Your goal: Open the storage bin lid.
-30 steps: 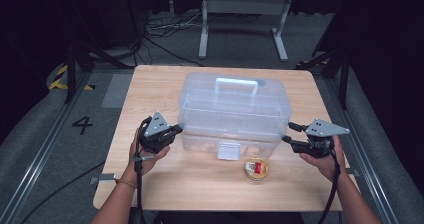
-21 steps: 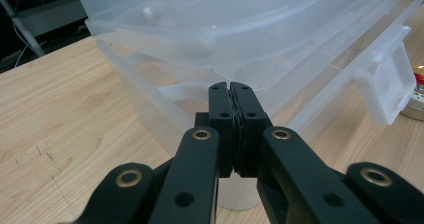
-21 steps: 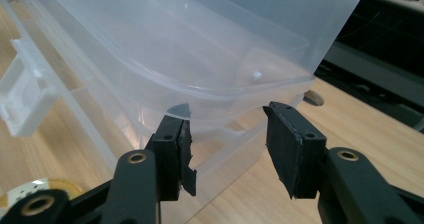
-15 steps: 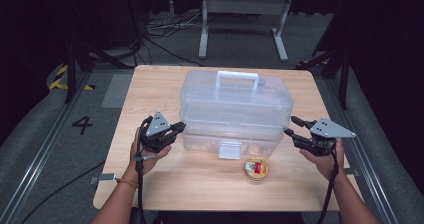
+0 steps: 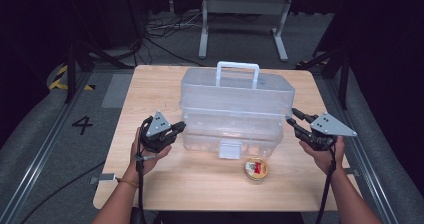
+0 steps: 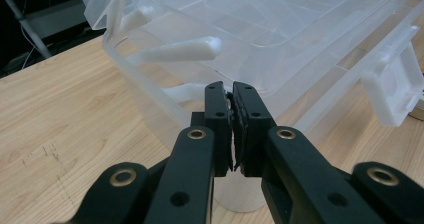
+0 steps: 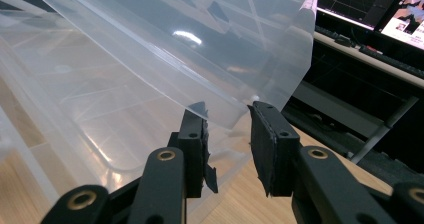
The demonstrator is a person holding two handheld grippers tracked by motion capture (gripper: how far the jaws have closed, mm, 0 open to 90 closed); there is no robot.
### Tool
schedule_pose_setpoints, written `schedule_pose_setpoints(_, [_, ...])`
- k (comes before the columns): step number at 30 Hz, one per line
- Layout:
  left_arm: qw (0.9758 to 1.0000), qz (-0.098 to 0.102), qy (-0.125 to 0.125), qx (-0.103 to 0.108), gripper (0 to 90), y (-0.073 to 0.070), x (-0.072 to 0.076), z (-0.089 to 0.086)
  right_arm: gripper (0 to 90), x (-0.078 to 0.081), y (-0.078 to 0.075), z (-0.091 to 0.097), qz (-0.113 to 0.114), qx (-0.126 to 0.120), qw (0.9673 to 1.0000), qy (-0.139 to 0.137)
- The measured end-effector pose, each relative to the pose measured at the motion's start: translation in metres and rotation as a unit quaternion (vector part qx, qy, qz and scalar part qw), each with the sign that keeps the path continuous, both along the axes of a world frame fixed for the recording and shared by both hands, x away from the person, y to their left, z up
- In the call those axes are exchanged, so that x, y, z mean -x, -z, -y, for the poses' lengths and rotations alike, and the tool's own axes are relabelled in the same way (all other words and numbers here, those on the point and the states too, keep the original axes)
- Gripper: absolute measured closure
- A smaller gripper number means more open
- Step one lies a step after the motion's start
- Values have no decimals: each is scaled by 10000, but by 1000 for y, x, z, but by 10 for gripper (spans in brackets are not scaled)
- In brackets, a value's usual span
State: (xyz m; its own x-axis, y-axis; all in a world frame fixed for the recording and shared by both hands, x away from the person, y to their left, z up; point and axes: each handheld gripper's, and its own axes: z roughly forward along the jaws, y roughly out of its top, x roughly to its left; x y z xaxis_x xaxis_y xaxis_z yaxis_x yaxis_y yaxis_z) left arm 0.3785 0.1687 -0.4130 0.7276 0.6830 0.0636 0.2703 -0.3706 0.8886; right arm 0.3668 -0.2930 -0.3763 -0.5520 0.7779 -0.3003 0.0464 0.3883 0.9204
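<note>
I have lifted the clear box's lid [image 5: 235, 91] at its ends; my right gripper [image 5: 291, 118] has been closing around the lid's right edge.

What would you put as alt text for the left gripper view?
The left gripper has its two black jaws pressed together, apparently pinching the edge of a clear plastic storage box whose lid is raised. The box stands on a light wooden table, and its white latch hangs at the right.

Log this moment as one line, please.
clear box lid raised | left gripper shut at lid edge | right gripper closing around lid corner
</note>
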Motion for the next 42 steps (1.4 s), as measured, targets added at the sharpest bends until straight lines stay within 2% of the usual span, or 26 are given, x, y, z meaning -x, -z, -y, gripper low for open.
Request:
schedule_pose_setpoints(3, [10000, 75, -31, 26, 860, 2, 1, 0, 696, -2, -2, 0, 4, -2, 10000, -11])
schedule_pose_setpoints(11, [10000, 89, -29, 16, 863, 2, 1, 4, 709, -11, -11, -1, 115, -22, 9999, 107])
schedule_pose_setpoints(18, [9999, 102, -40, 8, 864, 2, 0, 6, 720, -16, -12, 0, 144, -8, 9998, 165])
schedule_pose_setpoints(21, [9998, 150, -84, -67, 864, 2, 1, 8, 731, -13, -11, -1, 225, 208, 9994, 167])
schedule_pose_setpoints(28, [9999, 142, -57, -69, 785, -1, 3, 5, 748, -16, -16, 0, 322, 129, 9992, 216])
schedule_pose_setpoints(31, [9997, 223, -9, -126, 746, -3, 6, 6, 753, -18, -17, 0, 322, 92, 9991, 255])
schedule_pose_setpoints(33, [9992, 381, 93, -99, 731, -8, 11, 7, 755, -20, -18, 0, 310, 64, 9990, 299])
schedule_pose_setpoints(36, [9978, 490, 448, -87, 685, -14, 20, 13, 758, -21, -19, -1, 299, -8, 9989, 361])
schedule_pose_setpoints(38, [9974, 473, 531, -133, 668, -15, 22, 16, 758, -22, -19, -1, 298, -40, 9988, 378])
schedule_pose_setpoints(42, [9949, 415, 855, -331, 651, -14, 25, 28, 764, -23, -22, -3, 293, -30, 9986, 442])
